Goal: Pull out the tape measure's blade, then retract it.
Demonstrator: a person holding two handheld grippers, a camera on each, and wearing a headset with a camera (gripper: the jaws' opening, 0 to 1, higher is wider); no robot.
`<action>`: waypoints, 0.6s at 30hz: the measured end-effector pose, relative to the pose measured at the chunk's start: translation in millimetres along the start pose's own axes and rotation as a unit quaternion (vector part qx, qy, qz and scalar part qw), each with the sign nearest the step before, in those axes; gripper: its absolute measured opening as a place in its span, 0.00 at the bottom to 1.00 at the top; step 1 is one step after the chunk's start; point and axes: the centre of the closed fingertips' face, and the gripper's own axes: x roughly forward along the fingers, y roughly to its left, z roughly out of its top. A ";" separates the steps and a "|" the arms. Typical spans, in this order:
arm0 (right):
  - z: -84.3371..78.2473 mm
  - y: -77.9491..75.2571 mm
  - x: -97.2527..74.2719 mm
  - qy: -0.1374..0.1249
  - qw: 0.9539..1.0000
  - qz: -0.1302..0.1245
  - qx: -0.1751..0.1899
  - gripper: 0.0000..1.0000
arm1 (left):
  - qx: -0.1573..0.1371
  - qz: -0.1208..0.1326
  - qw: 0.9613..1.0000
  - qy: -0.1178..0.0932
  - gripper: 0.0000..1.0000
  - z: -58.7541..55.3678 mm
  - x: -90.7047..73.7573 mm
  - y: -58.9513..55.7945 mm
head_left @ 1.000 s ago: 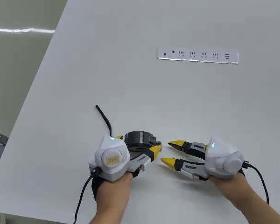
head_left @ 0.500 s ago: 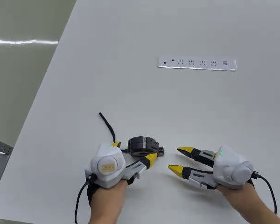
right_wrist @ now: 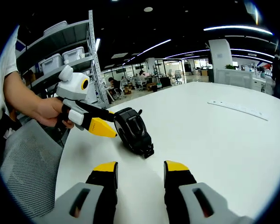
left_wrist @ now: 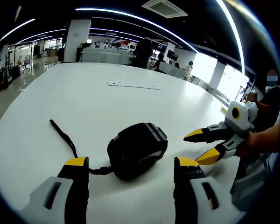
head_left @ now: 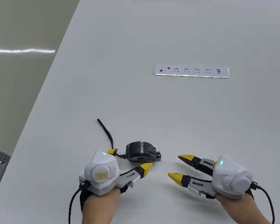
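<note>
Tape measure (head_left: 141,151) lies on the table (head_left: 177,112), its strap (head_left: 105,132) trailing away to its left. The left gripper (head_left: 129,159) sits just at its near-left side, jaws spread around the case, gripping nothing. To the tape's right, a little apart, the right gripper (head_left: 181,167) points at it, jaws parted and empty.

In the head view the left gripper (head_left: 129,159) is covering the near side of the tape measure (head_left: 141,151) and the end of the strap (head_left: 105,132); sockets on the power strip (head_left: 191,71) are showing too small to count
</note>
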 end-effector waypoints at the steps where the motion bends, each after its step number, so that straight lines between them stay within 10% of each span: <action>1: 0.5 0.9 -0.6 -0.002 1.000 0.000 0.005 0.40 | 0.001 -0.001 1.000 0.001 0.72 -0.4 -0.4 0.1; 18: -2.0 8.2 -18.5 -0.008 1.000 -0.023 0.014 0.47 | 0.024 -0.023 0.999 0.012 0.73 -10.6 -22.7 3.3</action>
